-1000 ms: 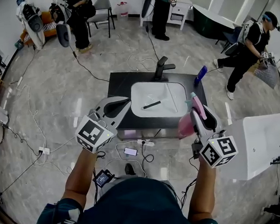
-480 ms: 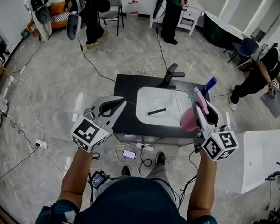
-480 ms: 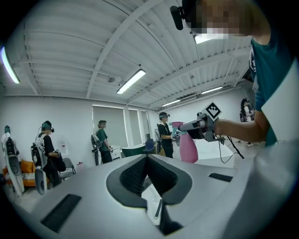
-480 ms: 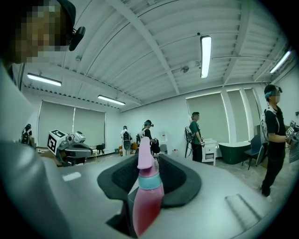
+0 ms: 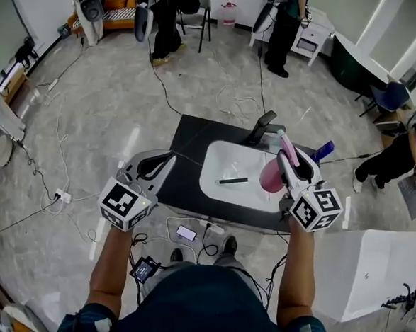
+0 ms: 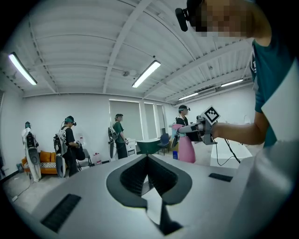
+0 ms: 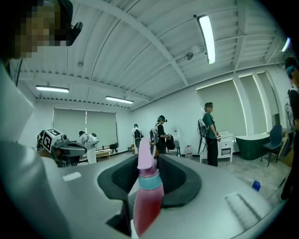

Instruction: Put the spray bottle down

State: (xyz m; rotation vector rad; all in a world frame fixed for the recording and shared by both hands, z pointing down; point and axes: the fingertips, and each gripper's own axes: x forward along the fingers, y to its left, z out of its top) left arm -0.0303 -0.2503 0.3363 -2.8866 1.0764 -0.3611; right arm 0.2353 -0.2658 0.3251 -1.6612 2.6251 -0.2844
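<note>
1. The left gripper point(image 5: 166, 157) is grey moulded plastic with a marker cube. Its jaws are pressed together with nothing between them. It hangs off the counter's left edge, probably kept clear of the work.
2. The right gripper point(image 5: 287, 165) pinches the spray bottle point(image 5: 272, 176) between ribbed dark pads. The bottle is upright, nozzle up, in the air above the basin's right side, apparently kept level so it can be stood down.
3. The bottle is smooth plastic with a rounded translucent pink body, a teal collar and a paler pink trigger head.
4. Beneath it, a glossy white basin point(image 5: 225, 160) with rounded corners is sunk in a matte black counter point(image 5: 185, 138). A thin dark stick point(image 5: 232, 180) lies in the basin. The flat counter looks the likelier landing place.
5. An angular black faucet point(image 5: 263, 126) stands at the far rim, and a blue object point(image 5: 323, 150) lies to the right.
6. Beyond is a marbled floor point(image 5: 85, 135) strewn with cables, and a standing person point(image 5: 286, 14).
</note>
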